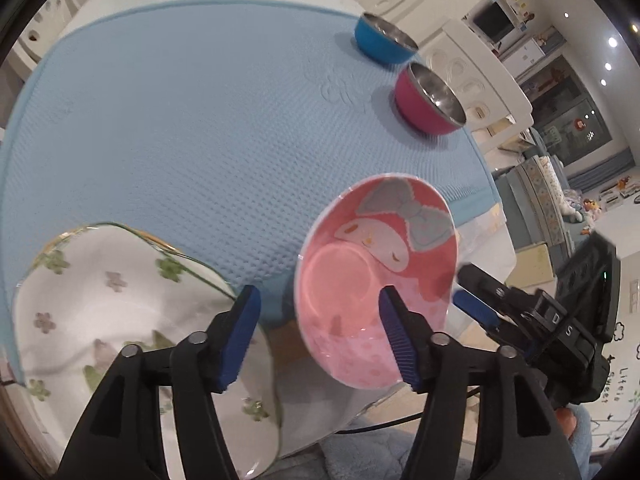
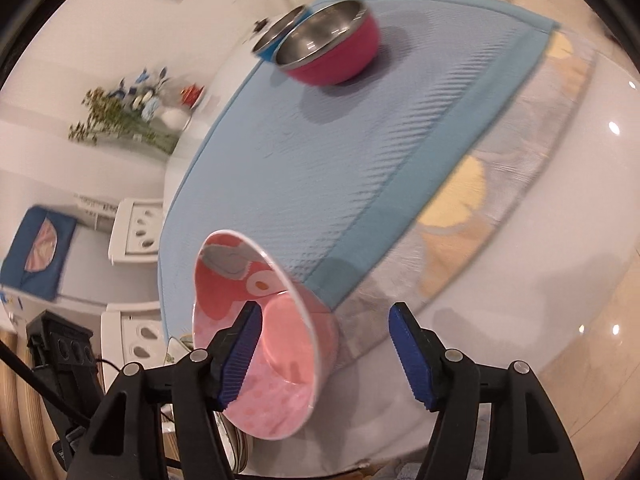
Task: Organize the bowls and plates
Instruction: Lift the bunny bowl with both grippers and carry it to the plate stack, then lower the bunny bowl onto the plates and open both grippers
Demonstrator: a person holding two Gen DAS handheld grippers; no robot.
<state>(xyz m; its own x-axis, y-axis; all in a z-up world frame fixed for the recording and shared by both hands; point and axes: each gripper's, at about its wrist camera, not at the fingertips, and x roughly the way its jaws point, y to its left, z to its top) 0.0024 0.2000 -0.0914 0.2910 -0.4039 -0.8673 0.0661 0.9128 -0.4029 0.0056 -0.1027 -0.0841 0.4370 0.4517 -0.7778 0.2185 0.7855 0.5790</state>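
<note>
On the blue mat: the task's dishes sit in two loose groups, none stacked as far as the views show.
Blue mat: covers most of the table; its middle is bare.
Far bowls: a blue steel bowl and a magenta steel bowl stand upright near each other at about 1 o'clock in the left wrist view, separate, not nested.
Pink bowl: at the mat's near edge, at about 5 o'clock in that view; it looks tipped, though whether it rests on the table or is being let go I cannot tell.
Floral plate: at 8 o'clock, near the pink bowl but apart from it.
Left gripper: jaws parted about halfway, gripping nothing; the plate lies under one finger, the pink bowl behind the other.
Right gripper: jaws parted about halfway; one finger sits inside the pink bowl's rim, not pinching it.
Progress: judged early; bowls remain to be nested and the plate to be placed.
</note>
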